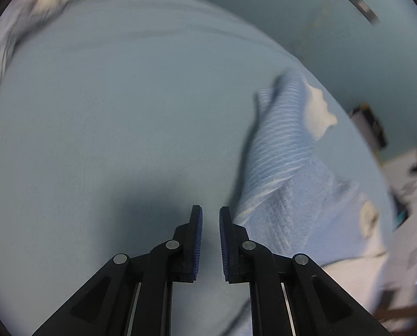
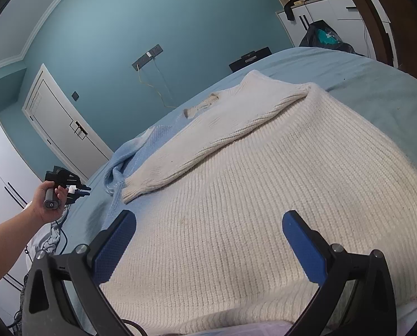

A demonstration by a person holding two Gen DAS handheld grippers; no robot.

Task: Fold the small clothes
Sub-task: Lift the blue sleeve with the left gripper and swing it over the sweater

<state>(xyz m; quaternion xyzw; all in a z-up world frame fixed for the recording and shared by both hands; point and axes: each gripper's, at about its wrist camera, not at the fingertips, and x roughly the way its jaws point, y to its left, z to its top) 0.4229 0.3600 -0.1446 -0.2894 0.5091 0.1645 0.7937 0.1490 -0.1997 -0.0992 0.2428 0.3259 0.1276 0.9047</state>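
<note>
step: mid-fold, cream sweater (image 2: 264,196) sleeve laid across | right gripper (image 2: 208,240) spread wide, empty | left gripper (image 1: 210,238) narrowly parted, empty | next: grasp blue sleeve (image 1: 281,151)

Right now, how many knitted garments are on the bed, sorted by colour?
Cream sweater: 1
Light blue knit, partly under the cream one: 1
Total: 2, both lying on the bed, neither held by the tongs.
</note>
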